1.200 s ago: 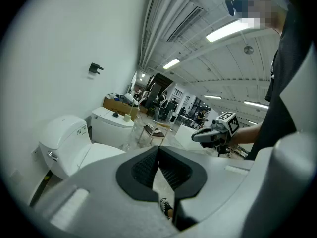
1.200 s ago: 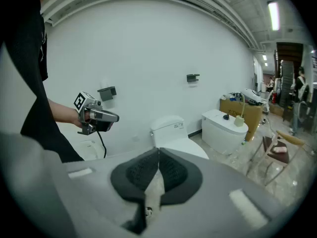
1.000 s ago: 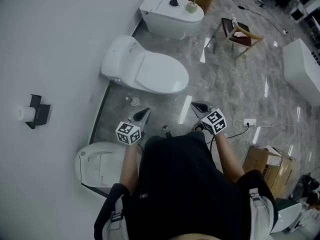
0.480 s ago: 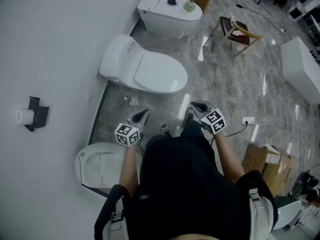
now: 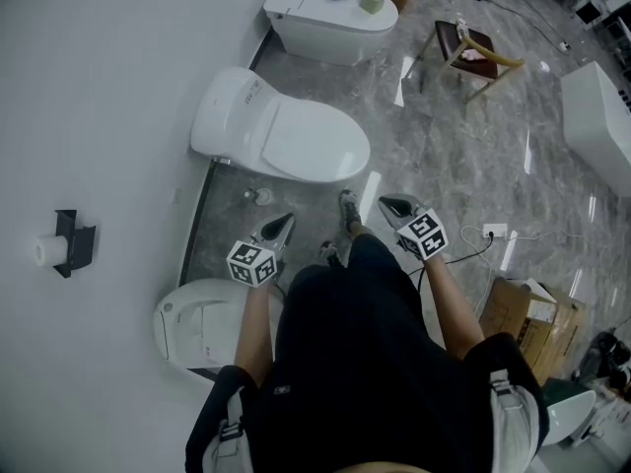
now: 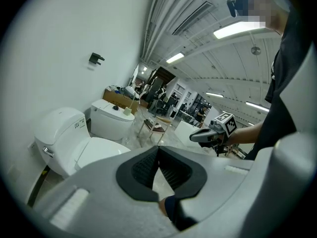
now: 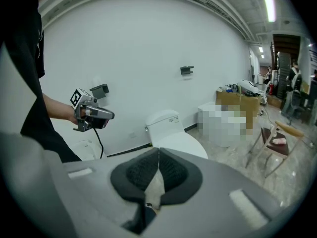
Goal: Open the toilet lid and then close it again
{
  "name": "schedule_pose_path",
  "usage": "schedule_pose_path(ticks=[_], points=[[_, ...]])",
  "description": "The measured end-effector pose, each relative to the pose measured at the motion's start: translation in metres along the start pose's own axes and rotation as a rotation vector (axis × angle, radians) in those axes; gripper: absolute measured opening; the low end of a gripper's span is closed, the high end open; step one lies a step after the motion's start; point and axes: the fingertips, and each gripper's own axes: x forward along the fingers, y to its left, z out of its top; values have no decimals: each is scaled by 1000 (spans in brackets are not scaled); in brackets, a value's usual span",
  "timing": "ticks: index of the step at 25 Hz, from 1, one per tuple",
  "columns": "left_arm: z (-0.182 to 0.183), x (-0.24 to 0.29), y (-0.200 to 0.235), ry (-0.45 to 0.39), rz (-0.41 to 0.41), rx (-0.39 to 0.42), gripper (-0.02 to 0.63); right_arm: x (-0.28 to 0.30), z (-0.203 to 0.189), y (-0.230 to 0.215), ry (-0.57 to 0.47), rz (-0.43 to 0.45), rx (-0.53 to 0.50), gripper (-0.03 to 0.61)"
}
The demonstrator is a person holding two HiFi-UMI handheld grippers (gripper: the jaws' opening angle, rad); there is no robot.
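I see the toilet (image 5: 229, 116) standing with its back against the white wall (image 5: 99, 116), on the grey marbled floor (image 5: 454, 156). It is all white, with a rounded rear housing that carries a small label. Its lid (image 5: 308, 144) is a smooth oval lying flat over the bowl, closed. It is the middle 1 of 3 toilets along that wall: a second toilet (image 5: 330, 13) sits further along, and a third toilet (image 5: 202, 323) is just beside the person's left arm.

On my left gripper (image 5: 286, 222) the 2 jaws are pressed together, dark pads meeting edge to edge, with nothing between them. My right gripper (image 5: 388, 205) is the same: jaws together, nothing held. Both hang in the air over the floor, short of the lid's front edge and not touching it, pointing toward the toilet and somewhat downward. The 2 grippers are apart from each other, with the person's shoe (image 5: 347, 210) between them.
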Motion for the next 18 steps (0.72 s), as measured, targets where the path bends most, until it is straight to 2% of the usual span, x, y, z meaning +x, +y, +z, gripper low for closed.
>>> schedule_pose_path(ticks=[6,18], points=[[12,29,14,61,-3,7,11,20,0,-31,23,22,25,5],[36,96,38,129,15,-19,11,59,-5,-93,81,105,75,5]])
